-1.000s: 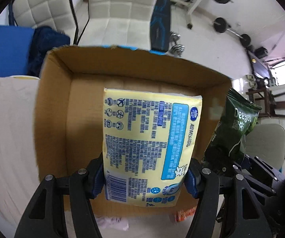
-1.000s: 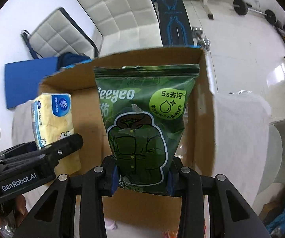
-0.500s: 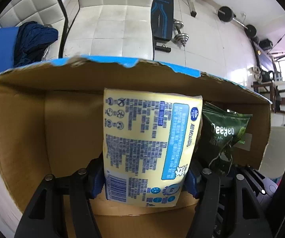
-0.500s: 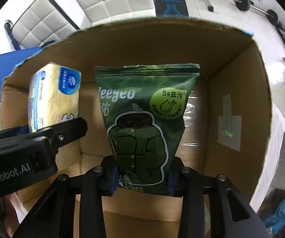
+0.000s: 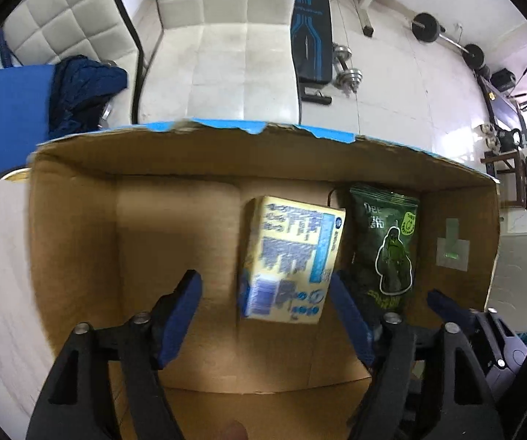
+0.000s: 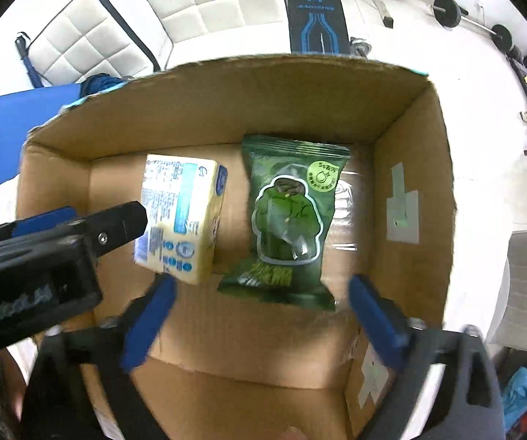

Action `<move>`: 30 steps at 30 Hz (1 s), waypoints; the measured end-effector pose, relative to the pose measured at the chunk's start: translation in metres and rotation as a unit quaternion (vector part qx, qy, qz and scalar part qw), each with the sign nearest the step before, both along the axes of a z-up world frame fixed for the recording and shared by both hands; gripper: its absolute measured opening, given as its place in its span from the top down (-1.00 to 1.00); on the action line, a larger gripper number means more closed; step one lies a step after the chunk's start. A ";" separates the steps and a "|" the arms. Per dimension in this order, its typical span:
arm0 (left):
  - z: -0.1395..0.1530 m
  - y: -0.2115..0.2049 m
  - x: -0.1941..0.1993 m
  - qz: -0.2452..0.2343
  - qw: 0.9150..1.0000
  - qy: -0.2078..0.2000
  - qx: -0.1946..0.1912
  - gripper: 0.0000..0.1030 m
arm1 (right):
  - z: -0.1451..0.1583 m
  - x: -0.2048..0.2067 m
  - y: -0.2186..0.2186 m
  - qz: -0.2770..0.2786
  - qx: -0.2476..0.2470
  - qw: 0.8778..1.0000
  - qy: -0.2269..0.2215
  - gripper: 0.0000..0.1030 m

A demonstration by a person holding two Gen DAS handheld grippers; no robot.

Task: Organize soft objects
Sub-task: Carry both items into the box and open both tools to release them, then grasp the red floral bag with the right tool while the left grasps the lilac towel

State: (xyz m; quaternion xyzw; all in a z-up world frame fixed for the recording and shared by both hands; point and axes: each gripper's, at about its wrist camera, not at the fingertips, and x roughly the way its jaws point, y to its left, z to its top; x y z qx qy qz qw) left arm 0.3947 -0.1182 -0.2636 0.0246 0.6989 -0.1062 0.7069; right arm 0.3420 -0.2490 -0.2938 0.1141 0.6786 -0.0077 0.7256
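Both tongs point down into the cardboard box with their jaws opening. The left tongs have released the yellow tissue pack; its blur suggests it may not have settled. The right tongs stand spread wide around the green pouch, pads clear of it. The two packs are side by side on the box floor, pouch to the right. White chairs stand beyond.

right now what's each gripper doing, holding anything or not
Left gripper: jaws opening, pads off the yellow tissue pack in the brown cardboard box.
Right gripper: jaws opening, green plastic pouch released.
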 end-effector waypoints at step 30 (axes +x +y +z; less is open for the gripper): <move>0.145 0.067 -0.165 0.021 0.986 -0.163 0.032 -0.91 | 0.144 -0.161 0.047 -0.024 -0.044 0.995 -0.083 -1.00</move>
